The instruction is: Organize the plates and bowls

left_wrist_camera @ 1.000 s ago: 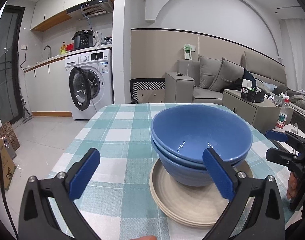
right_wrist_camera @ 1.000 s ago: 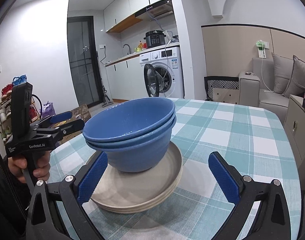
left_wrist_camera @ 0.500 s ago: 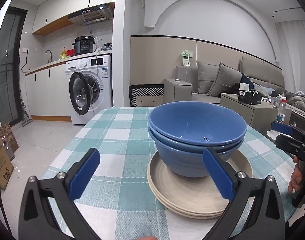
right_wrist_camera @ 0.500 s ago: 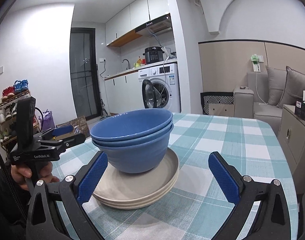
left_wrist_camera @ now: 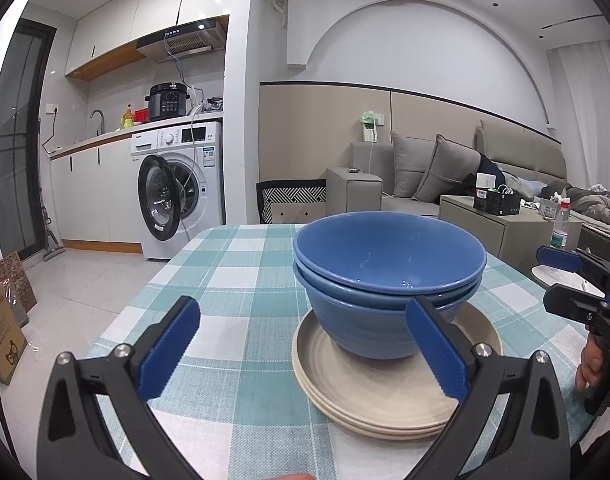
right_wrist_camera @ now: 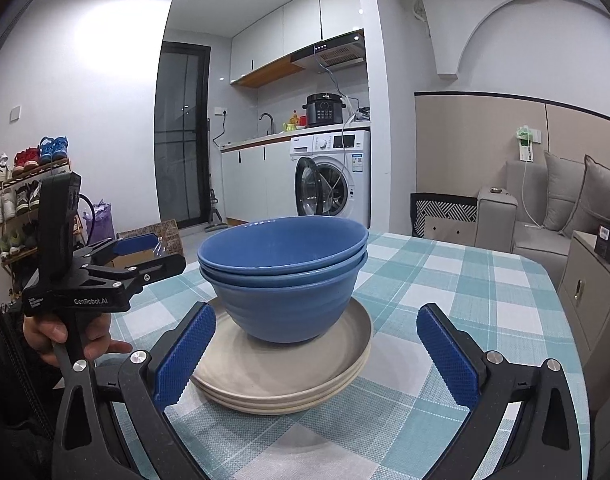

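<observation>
Though nested, bowls (left_wrist_camera: 389,276) atop plates (left_wrist_camera: 385,396).

blue bowls (left_wrist_camera: 389,264): 2 nested | beige plates (left_wrist_camera: 385,396): 3 stacked | tongs: 2

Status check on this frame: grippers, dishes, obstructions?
Left gripper open, empty. Right gripper open, empty. Blue bowls nested on stacked beige plates, tablecloth otherwise bare nearby.
</observation>
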`<state>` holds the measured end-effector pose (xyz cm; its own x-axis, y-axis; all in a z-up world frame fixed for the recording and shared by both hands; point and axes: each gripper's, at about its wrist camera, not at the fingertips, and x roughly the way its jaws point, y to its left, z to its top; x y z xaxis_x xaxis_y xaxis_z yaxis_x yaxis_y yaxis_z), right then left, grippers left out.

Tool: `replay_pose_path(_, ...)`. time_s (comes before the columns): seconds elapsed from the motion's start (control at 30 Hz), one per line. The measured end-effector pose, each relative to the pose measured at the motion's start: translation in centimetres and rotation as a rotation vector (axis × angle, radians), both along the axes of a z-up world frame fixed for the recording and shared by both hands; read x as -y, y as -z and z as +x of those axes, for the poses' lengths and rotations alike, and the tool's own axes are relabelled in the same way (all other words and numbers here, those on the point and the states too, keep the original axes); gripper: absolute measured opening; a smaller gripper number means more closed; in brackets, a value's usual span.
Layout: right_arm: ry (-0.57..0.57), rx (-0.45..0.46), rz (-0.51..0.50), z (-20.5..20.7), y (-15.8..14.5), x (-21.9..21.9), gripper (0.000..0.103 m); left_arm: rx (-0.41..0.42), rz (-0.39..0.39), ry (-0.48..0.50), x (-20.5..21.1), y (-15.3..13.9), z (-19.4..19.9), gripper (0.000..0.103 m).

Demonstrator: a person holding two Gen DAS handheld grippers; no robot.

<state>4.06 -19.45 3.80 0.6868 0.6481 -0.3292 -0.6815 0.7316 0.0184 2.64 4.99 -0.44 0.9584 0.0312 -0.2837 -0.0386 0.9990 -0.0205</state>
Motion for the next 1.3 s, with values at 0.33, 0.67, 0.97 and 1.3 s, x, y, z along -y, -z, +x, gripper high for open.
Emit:
replay_pose_path(0.33, -0.003, -0.003, 0.000, 0.14, 0.05, -0.06, 0.102, 0.000, 0.008, 0.003, 0.36, 0.09, -0.18, 0.103)
replay_pose_path(0.67, -0.003, -0.003, 0.001, 0.14, 0.05, -0.05, 0.102, 0.006, 0.002, 0.004, 0.30, -0.01, -0.34, 0.103)
replay_pose_path(0.97, -0.003, -0.002, 0.002, 0.11, 0.04, -0.05, 0.103, 0.009, 0.004, 0.002, 0.33, 0.04, -0.39, 0.103)
replay_pose_path(1.3, -0.004, -0.005, 0.004, 0.08, 0.07, -0.13, 0.103, 0.000, 0.005, 0.008, 0.55, 0.20, -0.23, 0.103)
